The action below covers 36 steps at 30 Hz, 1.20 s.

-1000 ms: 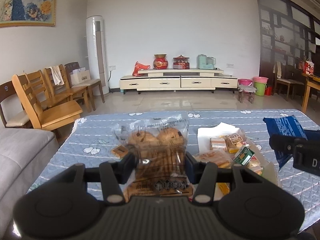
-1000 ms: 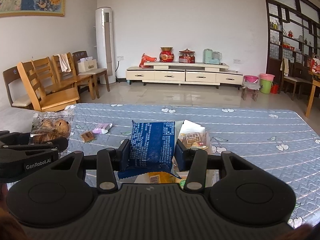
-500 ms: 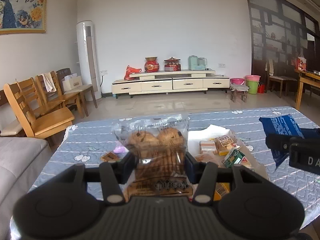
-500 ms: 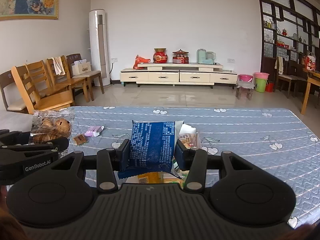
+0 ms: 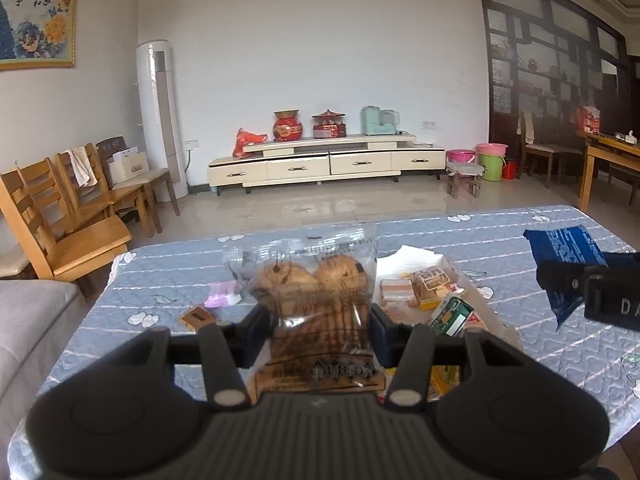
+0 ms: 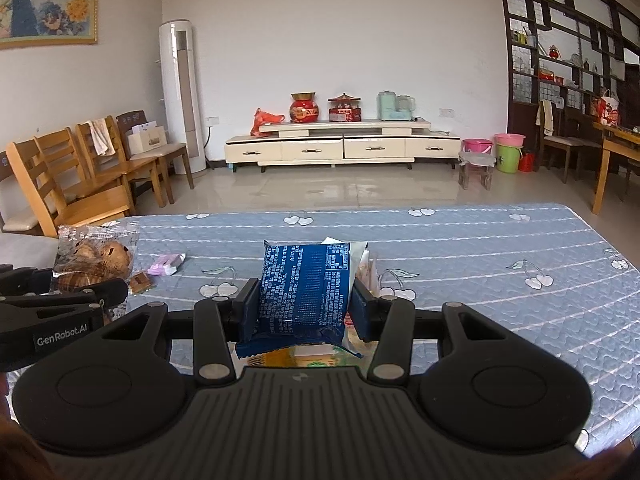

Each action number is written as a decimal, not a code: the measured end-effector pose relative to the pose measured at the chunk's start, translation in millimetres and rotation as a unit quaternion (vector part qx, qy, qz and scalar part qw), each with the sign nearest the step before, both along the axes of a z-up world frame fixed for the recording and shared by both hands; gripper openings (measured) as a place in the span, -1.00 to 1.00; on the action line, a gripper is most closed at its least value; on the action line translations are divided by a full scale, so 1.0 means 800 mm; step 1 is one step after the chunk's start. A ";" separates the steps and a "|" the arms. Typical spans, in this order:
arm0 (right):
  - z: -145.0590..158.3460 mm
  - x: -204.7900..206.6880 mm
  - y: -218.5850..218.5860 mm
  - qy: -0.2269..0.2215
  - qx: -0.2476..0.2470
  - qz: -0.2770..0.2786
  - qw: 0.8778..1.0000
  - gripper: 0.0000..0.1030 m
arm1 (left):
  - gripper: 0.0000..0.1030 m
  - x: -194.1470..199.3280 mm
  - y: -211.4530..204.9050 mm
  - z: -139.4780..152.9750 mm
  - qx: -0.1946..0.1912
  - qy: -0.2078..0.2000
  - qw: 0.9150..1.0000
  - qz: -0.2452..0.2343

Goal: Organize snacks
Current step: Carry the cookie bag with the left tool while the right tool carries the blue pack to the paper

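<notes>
Upright clear pastry bag (image 5: 320, 300), blue packet (image 6: 306, 284)

Blue cherry-print table (image 6: 480, 264) carries a pink packet (image 5: 219, 300), brown square snack (image 5: 197, 316), and a mixed snack pile (image 5: 432, 292).

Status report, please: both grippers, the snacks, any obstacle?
Left gripper shut on clear cookie bag. Right gripper shut on blue packet. Both held above table. Nothing in the way.

Snack pile (image 6: 316, 354) mostly hidden behind blue packet (image 6: 306, 286)
</notes>
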State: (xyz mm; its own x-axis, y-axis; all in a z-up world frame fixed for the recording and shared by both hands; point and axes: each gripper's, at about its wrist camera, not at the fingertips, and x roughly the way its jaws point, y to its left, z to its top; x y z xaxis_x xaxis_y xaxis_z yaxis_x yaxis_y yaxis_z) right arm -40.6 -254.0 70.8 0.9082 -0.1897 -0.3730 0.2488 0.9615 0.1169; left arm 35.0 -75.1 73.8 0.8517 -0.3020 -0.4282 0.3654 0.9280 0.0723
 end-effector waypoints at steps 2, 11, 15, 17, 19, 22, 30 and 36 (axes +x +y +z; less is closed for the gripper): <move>0.001 0.002 0.000 0.001 0.000 -0.005 1.000 0.12 | 0.00 0.001 -0.005 -0.001 0.001 0.001 1.000 -0.006; -0.005 0.012 0.004 0.010 0.010 -0.015 1.000 0.12 | 0.00 0.007 -0.033 -0.004 0.006 0.003 0.999 -0.032; -0.004 0.017 0.007 0.013 0.013 -0.016 1.000 0.12 | 0.00 0.013 -0.046 -0.008 0.009 0.006 0.999 -0.042; -0.004 0.021 0.008 0.016 0.016 -0.015 1.000 0.12 | 0.00 0.016 -0.053 -0.010 0.009 0.009 0.999 -0.047; -0.004 0.025 0.010 0.018 0.017 -0.015 1.000 0.12 | 0.00 0.019 -0.062 -0.012 0.010 0.012 0.999 -0.051; -0.004 0.033 0.012 0.021 0.018 -0.012 1.000 0.12 | 0.00 0.025 -0.071 -0.015 0.013 0.016 0.998 -0.057; -0.006 0.060 0.016 0.031 0.021 0.001 0.999 0.12 | 0.00 0.040 -0.085 -0.024 0.018 0.030 0.997 -0.065; -0.010 0.084 0.016 0.044 0.025 0.016 0.999 0.12 | 0.00 0.050 -0.096 -0.033 0.021 0.040 0.996 -0.073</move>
